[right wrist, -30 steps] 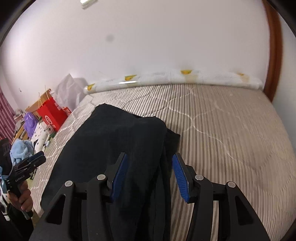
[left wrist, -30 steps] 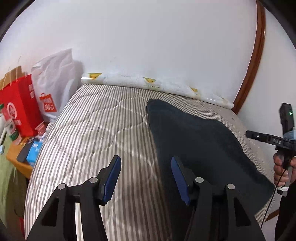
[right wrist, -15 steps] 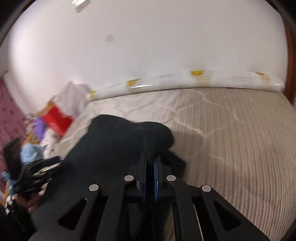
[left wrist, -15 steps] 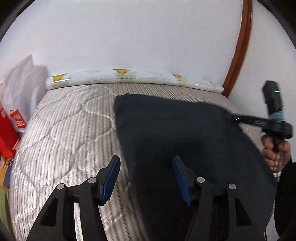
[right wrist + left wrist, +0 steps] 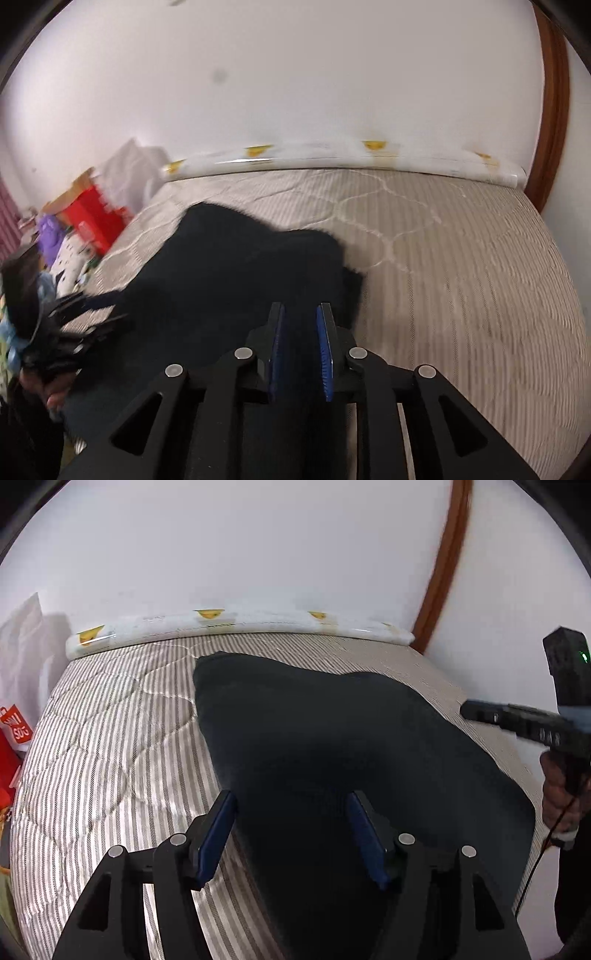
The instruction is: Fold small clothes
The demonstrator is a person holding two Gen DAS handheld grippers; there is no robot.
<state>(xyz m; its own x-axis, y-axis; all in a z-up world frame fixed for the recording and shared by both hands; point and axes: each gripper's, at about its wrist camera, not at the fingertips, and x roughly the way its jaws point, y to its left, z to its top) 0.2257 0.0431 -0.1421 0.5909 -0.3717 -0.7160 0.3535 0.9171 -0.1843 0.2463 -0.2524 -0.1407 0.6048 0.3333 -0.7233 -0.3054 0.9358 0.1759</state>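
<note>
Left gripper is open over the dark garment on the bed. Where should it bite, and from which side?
Grip the dark garment at its left edge near the front, where it meets the striped mattress. Come in from the left, low, with the left gripper so one finger slides under the edge. The cloth lies flat there, so a straight-down pinch on its middle would likely catch little.

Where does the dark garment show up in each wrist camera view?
Left wrist: dark garment fills centre and right, spread on the striped mattress.
Right wrist: dark garment lies centre-left, running down between the jaws.
Shared landmark: the white bolster with yellow marks along the wall.
</note>
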